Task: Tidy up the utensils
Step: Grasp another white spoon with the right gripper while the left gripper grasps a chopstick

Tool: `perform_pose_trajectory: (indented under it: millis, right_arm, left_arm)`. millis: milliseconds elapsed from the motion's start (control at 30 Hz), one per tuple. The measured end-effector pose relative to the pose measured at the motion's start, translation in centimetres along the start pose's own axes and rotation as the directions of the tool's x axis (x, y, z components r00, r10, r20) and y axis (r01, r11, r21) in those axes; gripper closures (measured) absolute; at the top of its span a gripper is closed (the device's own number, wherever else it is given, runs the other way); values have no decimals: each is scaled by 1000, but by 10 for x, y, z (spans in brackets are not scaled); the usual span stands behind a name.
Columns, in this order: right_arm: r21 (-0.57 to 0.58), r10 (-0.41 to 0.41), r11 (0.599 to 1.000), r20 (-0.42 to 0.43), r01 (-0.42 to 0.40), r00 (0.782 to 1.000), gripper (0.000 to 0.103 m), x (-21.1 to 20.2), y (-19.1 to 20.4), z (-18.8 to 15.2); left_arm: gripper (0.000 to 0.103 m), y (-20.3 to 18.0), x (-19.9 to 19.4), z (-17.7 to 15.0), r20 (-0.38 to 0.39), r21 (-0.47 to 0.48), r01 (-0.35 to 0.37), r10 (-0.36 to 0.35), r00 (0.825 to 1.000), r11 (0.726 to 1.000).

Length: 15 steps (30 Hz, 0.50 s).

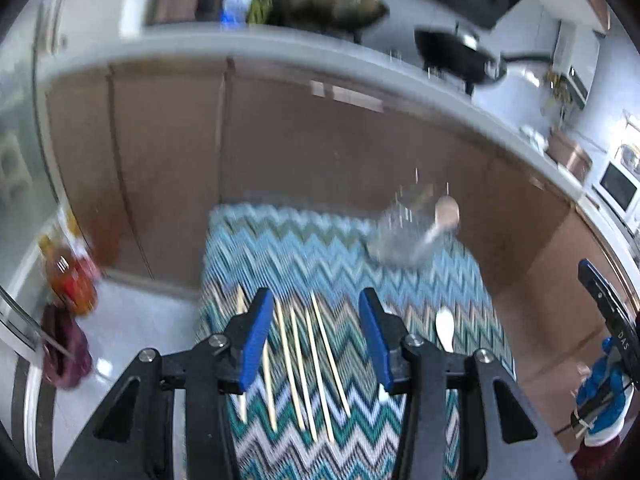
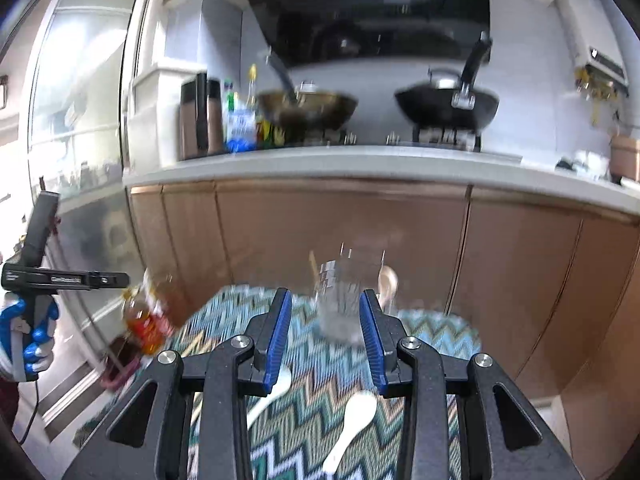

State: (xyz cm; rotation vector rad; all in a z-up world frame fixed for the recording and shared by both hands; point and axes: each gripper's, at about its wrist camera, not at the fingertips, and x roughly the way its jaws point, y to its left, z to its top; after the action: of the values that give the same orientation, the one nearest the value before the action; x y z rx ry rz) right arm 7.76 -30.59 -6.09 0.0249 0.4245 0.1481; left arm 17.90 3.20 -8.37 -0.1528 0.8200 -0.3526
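Note:
Several pale wooden chopsticks lie side by side on a zigzag-patterned cloth. My left gripper hovers over them, open, with nothing between its blue pads. A white spoon lies just right of it. At the far end of the cloth stands a clear glass holding a spoon. My right gripper is open and empty, facing the glass from a short way off. Two white spoons lie on the cloth beneath it.
Brown cabinet doors rise behind the cloth, under a white counter with two woks and bottles. An amber oil bottle stands on the floor at the left. The other gripper shows at the left edge.

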Motion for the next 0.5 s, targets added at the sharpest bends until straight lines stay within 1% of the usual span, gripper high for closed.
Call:
perform_pose_trajectory:
  millis: [33,67,100,167,233,267,367,467,500]
  right_arm:
    - [8,8,1000,-25,-8,1000,68,2,-2,-8]
    - [17,14,1000,-45,-13,999,68,5,-5,-14]
    - [28,19,999,-73,-17,997,68,10,-10,-21]
    - [37,17,999,-111,-13,994,68,18,-16,-33]
    - [47,27,999,-158,-20,987,68,29,-22,-43]
    - [56,41,998,-190,-31,981,68,37,-26,-49]
    - [93,79,994,-264,-56,961,68,58,-38,-68]
    - [131,107,989,-333,-67,937,68,81,-50,-87]
    - [145,115,987,-356,-67,927,68,90,-55,-95]
  left_arm:
    - [60,2,10,-4,-33,-8,14,-14,999,1000]
    - [60,3,26,-9,-84,-27,33,-35,996,999]
    - [60,3,38,-11,-118,-36,42,-46,992,998]
    - [61,3,63,-15,-185,-51,55,-64,981,997]
    - [66,4,89,-15,-245,-67,56,-70,967,996]
    - [68,5,102,-15,-275,-77,54,-73,959,996]
    - [71,12,137,-14,-343,-101,30,-63,937,994]
    - [75,23,166,-11,-397,-127,1,-52,916,992]
    - [76,26,172,-11,-407,-129,-9,-45,912,992]
